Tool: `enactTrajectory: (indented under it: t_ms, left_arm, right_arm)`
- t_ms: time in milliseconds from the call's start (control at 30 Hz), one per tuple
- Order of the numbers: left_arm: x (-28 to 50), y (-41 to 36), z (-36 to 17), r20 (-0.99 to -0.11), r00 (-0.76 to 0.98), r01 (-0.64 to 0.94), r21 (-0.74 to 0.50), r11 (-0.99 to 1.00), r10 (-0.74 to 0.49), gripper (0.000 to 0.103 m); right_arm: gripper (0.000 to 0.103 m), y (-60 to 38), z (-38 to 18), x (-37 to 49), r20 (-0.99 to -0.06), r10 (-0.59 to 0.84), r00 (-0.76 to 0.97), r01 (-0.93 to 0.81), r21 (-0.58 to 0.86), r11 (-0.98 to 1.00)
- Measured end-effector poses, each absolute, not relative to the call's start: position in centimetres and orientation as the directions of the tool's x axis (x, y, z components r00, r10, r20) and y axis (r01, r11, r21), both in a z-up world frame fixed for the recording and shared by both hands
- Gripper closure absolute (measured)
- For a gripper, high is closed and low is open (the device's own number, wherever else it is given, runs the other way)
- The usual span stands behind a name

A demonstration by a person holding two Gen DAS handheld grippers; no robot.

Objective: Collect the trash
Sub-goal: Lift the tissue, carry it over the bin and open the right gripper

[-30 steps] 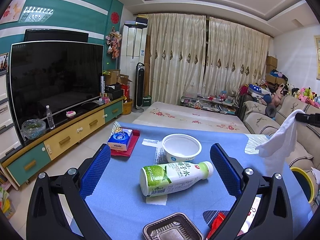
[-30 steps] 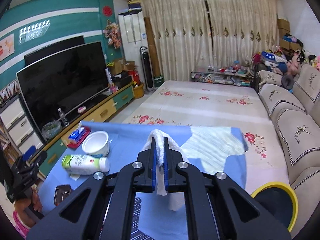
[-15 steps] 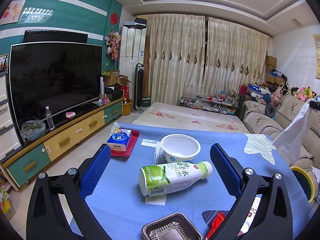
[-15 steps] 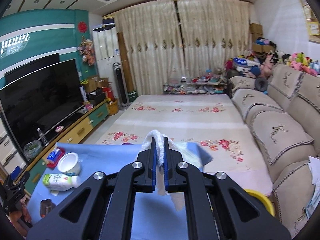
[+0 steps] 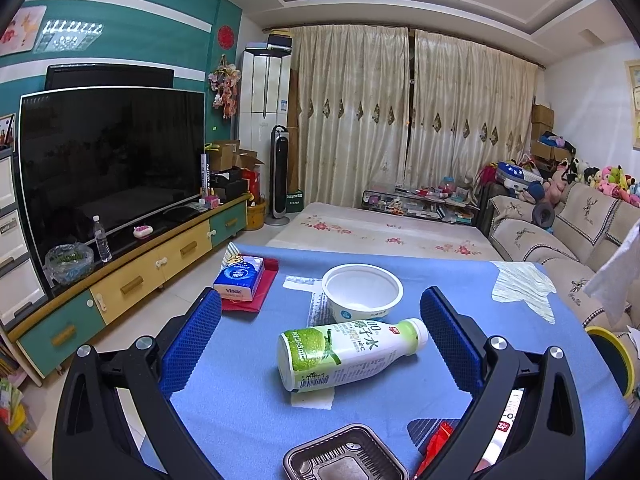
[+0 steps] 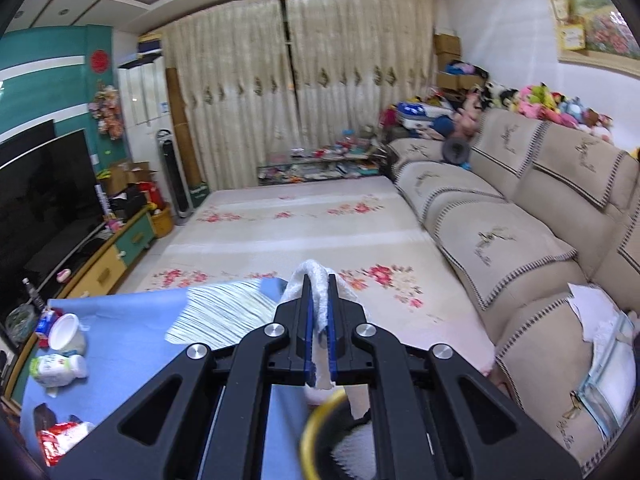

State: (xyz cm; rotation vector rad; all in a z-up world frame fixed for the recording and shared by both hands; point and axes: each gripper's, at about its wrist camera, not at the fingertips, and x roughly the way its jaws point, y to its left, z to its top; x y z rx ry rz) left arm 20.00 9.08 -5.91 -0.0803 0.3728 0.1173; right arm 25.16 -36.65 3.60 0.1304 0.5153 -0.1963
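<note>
My right gripper (image 6: 318, 280) is shut on a white paper towel (image 6: 316, 304), which hangs over the yellow-rimmed trash bin (image 6: 316, 436) beside the table. The towel (image 5: 616, 276) and bin (image 5: 612, 356) also show at the right edge of the left wrist view. My left gripper (image 5: 320, 320) is open and empty above the blue table (image 5: 240, 408), with a lying green-and-white bottle (image 5: 348, 352) between its fingers. A white bowl (image 5: 362, 294), a black plastic tray (image 5: 344, 460) and a red wrapper (image 5: 438, 440) lie on the table.
A blue tissue pack (image 5: 239, 278) on a red cloth sits at the table's far left. A sofa (image 6: 520, 248) runs along the right. A TV cabinet (image 5: 132, 280) stands on the left. A flowered mat (image 6: 300, 232) covers the floor beyond the table.
My right gripper has carried the towel rightward off the table to above the bin. My left gripper has stayed almost still.
</note>
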Motion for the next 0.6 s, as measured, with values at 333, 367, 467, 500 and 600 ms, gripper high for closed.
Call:
enactTrajectory:
  t_ms: [333,367,467,500,600]
  left_arm:
    - [20.2,8.4,-6.2,-0.376,0.922,-0.115,-0.036,0.993,0.093,0.005]
    - [20.3,8.3,-6.3,-0.377,0.922,-0.112,-0.036,0.993,0.090,0.005]
    - [20.5,7.9,-6.3,-0.382,0.920,-0.105,-0.033,0.994,0.084,0.005]
    - [20.5,7.8,-6.3,-0.383,0.920,-0.101,-0.031,0.994,0.082,0.005]
    - [20.6,7.7,-6.4,-0.383,0.920,-0.096,-0.023,0.995,0.080,0.005]
  right_arm:
    - [0.096,-40.9,-3.7,25.4,-0.609,-0.221,0.762,0.329,0.069,0.942]
    - [0.096,-41.1,-4.3,25.5,-0.618,-0.228,0.752,0.338,0.064,0.939]
    - [0.084,-41.7,-6.4,25.7,-0.654,-0.245,0.716,0.365,0.050,0.930]
    - [0.077,-41.9,-6.8,25.8,-0.657,-0.255,0.709,0.377,0.048,0.925]
    - [0.062,-42.3,-7.7,25.2,-0.659,-0.269,0.702,0.398,0.050,0.916]
